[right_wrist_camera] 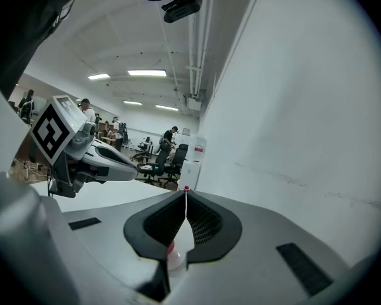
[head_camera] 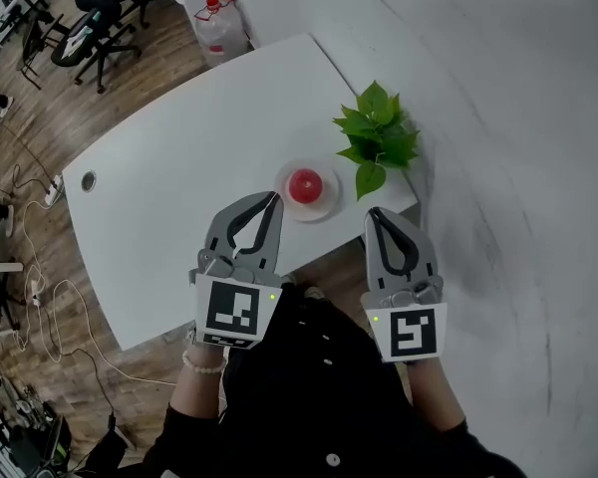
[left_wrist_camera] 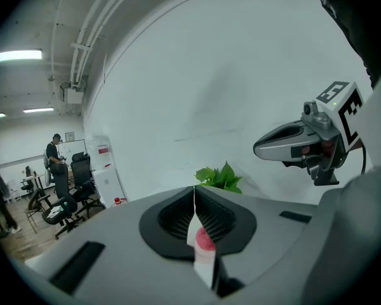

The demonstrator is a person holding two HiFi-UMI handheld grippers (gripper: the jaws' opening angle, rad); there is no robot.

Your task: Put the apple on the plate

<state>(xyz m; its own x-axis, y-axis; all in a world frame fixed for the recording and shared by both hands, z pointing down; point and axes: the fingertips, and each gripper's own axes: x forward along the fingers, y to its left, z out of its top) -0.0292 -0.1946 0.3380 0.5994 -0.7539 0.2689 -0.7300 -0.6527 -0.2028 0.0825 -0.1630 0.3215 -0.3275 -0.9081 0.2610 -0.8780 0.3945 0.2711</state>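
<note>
A red apple [head_camera: 305, 184] sits on a small white plate [head_camera: 326, 204] near the front right of the white table [head_camera: 179, 197]. My left gripper [head_camera: 276, 197] hovers just left of the plate, shut with nothing in it. My right gripper [head_camera: 373, 210] hangs off the table's front right corner, also shut and empty. In the left gripper view the jaws [left_wrist_camera: 194, 189] meet at their tips, and the apple [left_wrist_camera: 204, 237] and plate [left_wrist_camera: 206, 262] show through the gap below. The right gripper view shows its jaws [right_wrist_camera: 185, 192] closed, with the left gripper [right_wrist_camera: 153, 173] to the left.
A leafy green plant [head_camera: 377, 137] stands at the table's right edge beside the plate. A white wall [head_camera: 498, 118] runs along the right. A water jug [head_camera: 219, 28], office chairs [head_camera: 100, 18] and cables [head_camera: 40, 297] are on the wooden floor.
</note>
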